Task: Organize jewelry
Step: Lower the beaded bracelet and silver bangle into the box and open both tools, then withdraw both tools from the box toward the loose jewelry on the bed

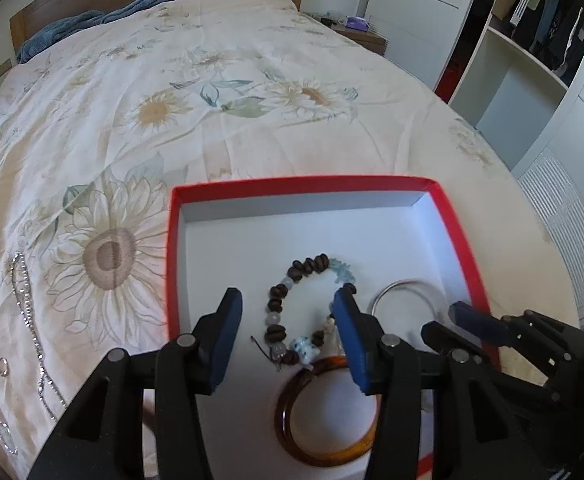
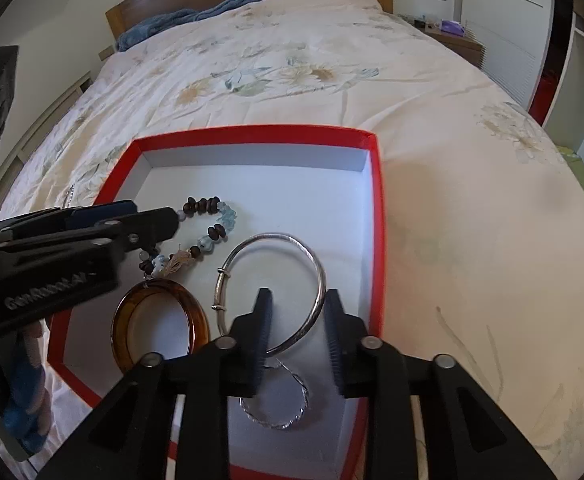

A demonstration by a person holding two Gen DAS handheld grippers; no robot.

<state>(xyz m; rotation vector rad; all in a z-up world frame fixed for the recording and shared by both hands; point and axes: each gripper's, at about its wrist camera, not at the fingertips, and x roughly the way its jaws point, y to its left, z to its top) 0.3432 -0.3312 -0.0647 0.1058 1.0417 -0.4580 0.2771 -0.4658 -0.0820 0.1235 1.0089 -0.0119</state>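
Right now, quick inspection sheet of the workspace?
Surface: bed with floral quilt.
Job's things: red box holds beaded bracelet, amber bangle, silver bangle, silver hoop; rhinestone chain and small ring lie on the quilt.
Clutter: blue towel by headboard.
Grippers: left gripper open around the bracelet; right gripper open over the silver bangle.
Cables: nothing seen.
Surroundings: nightstand, wardrobe shelves.

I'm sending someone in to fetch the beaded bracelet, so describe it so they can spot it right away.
On the floral bedspread sits a red-rimmed box with a white floor. Inside, the beaded bracelet lies beyond the amber bangle and left of the plain silver bangle. It alone is strung: dark brown beads mixed with pale blue.
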